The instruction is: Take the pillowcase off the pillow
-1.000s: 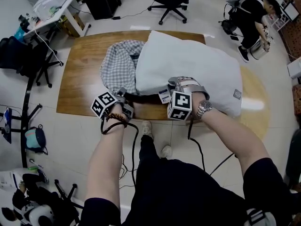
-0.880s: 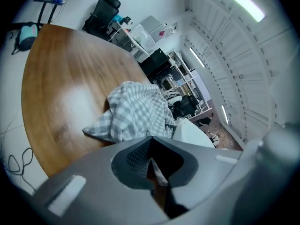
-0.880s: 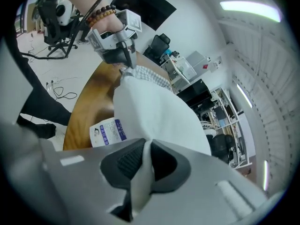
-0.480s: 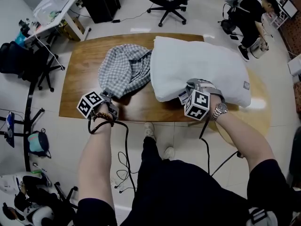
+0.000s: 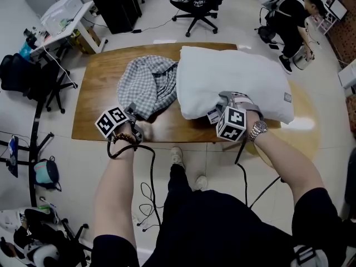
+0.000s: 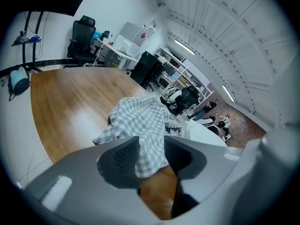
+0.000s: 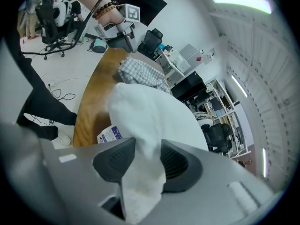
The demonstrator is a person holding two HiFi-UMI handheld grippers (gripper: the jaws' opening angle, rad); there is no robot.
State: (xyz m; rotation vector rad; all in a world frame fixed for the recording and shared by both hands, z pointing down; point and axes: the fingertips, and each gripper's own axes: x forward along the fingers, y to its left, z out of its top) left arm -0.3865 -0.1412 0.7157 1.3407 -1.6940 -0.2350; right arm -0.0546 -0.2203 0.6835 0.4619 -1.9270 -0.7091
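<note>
The pillowcase [image 5: 149,87] is off. It lies in a crumpled heap on the left half of the desk [image 5: 97,88], just beside the bare pillow [image 5: 233,79], and the two touch only along one edge. A second ago the pillow's end overlapped the checked cloth. Since then the two hands have drawn apart sideways, and the pillow now sits further right.

The left gripper [image 6: 151,149] has just been opening. Its fingers [image 6: 123,159] stand spread, with the hem of the pillowcase lying loose in the gap and neither pad pressing on it. The right gripper [image 7: 147,156] has been opening too. The near corner of the pillow is still between its fingers and puffs out to fill the space, and to me that looks like letting go rather than pinching. With both hands releasing, I'd judge the job as good as done.

The pillowcase is thin woven cotton in a small grey-and-white check. It is limp and falls into soft folds and ridges. The pillow is plain white and plump, a rounded rectangle with a matte, slightly fuzzy cover that dents where it is squeezed. A small printed label [image 7: 110,134] hangs at its near corner. The desk is smooth brown wood with a glossy sheen, so cloth should slide on it easily.
</note>
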